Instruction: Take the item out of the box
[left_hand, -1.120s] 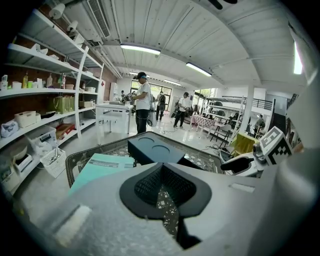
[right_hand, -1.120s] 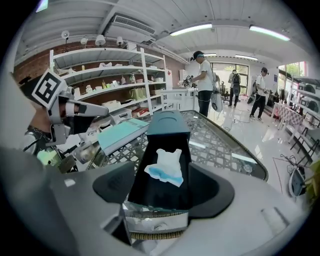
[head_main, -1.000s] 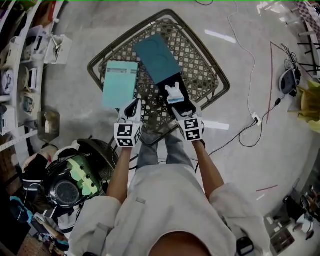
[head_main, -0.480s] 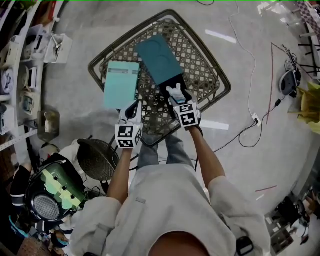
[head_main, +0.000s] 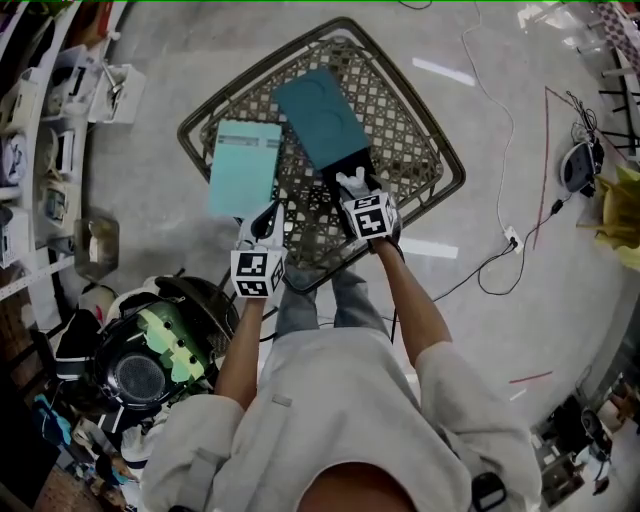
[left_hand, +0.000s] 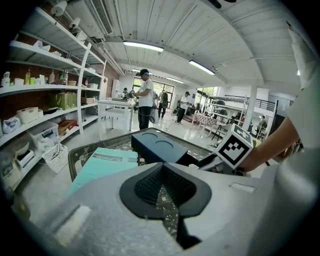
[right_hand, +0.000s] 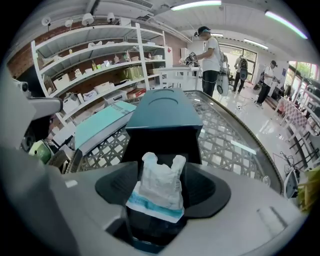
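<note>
**Shelves** (left_hand: 35, 90): recorded along the left wall in both gripper views. Their contents were too small to be told.

**Pale flat box** (head_main: 243, 167): laid on the left part of the lattice table (head_main: 420, 130), just beside the dark box.

**Left gripper** (head_main: 264, 222): held at the table's near edge, just below the pale flat box. In the left gripper view its fingers were seen together at the tips. Only a thin slit of lattice showed behind them, and nothing was held.

**Dark box** (head_main: 322, 115): laid slantwise at the table's middle, its black open end turned toward the person.

**Item** (right_hand: 160, 186): a white wrapped bundle with a blue band, stood in the black open end of the dark box. It was placed between the fingers of the right gripper (head_main: 356, 196).

**Right gripper fingers**: noted apart, one to each side of the item, having just been closing. A dark gap was left on either side and no pressing was shown.

**Hidden**:
- The item's foot was cut off by the gripper body in the right gripper view.
- In the head view only its two white ears were shown past the marker cube (head_main: 365, 218).

**Views compared**:
- Standing people (right_hand: 210, 50) were shown in the gripper views only.
- The right forearm (head_main: 405, 300) was shown whole in the head view only.
- In the left gripper view the item could not be made out.
</note>
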